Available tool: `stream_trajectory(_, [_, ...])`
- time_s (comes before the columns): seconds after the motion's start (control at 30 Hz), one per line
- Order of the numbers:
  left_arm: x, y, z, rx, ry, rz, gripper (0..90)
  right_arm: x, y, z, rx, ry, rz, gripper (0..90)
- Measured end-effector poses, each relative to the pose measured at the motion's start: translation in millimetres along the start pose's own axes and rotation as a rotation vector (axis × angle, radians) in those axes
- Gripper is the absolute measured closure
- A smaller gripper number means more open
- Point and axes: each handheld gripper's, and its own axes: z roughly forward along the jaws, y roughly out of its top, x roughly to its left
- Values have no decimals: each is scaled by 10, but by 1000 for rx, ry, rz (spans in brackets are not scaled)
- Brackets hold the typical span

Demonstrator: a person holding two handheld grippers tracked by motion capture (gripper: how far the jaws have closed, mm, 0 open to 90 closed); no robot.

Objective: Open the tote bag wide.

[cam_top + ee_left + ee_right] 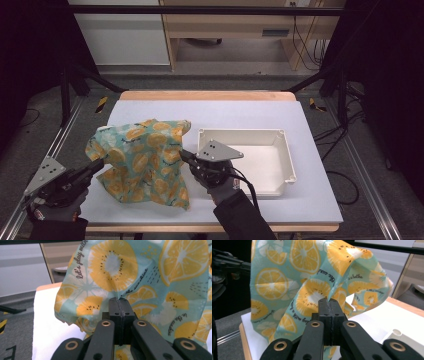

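Above the counter (300, 200), both tongs — left (119, 300), right (328, 300) — pinch the citrus-print cloth (140, 160); grips look thin — a tug could slip it free.

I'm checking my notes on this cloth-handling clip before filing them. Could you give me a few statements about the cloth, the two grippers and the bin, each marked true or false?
1. Both grippers are shut on the citrus-print cloth. True: the left gripper and the right gripper each pinch its fabric.
2. The cloth lies inside the white bin. False: it hangs between the grippers, to the left of the bin in the high view.
3. The cloth is printed with orange and lemon slices on pale teal. True.
4. The cloth is spread flat on the table. False: it is lifted and bunched, with folds.
5. The bin holds a second cloth. False: its visible inside looks bare.
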Motion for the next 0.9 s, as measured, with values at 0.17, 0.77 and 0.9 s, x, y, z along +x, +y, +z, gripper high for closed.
stream_trajectory(0.17, [-24, -90, 15, 21, -5, 0, 900, 2, -128, -15, 22, 3, 12, 900])
stream_trajectory(0.77, [-65, -206, 183, 89, -23, 16, 900, -10, -424, 353, 145, -14, 43, 900])
stream_trajectory(0.9, [-62, -231, 236, 103, -27, 10, 900, -43, -480, 413, 171, -28, 55, 900])
